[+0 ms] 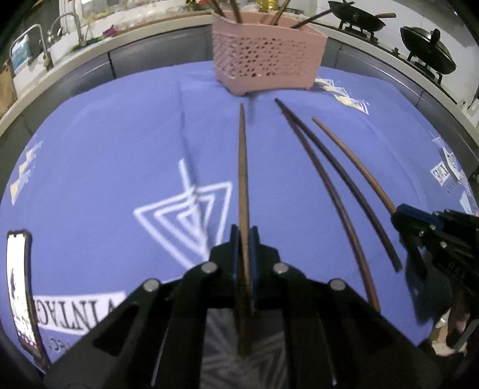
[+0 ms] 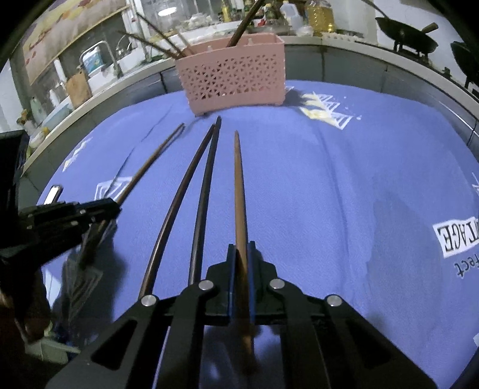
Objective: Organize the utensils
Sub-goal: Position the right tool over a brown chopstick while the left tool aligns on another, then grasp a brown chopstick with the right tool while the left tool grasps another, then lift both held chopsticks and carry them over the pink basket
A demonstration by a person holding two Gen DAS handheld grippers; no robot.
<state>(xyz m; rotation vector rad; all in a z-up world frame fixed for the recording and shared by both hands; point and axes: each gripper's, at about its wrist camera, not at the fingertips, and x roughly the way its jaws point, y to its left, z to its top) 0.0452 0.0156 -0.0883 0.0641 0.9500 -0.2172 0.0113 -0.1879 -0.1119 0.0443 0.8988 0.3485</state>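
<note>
A pink perforated basket with several chopsticks standing in it sits at the far edge of the blue cloth; it also shows in the right wrist view. My left gripper is shut on a brown chopstick that points at the basket. My right gripper is shut on a lighter brown chopstick, seen in the left wrist view too. Two dark chopsticks lie on the cloth between the grippers, also in the right wrist view. The left gripper also shows in the right wrist view, the right gripper in the left wrist view.
A phone lies on the cloth at the near left. A kitchen counter with a sink tap runs behind the table, and two black woks stand on a stove at the back right.
</note>
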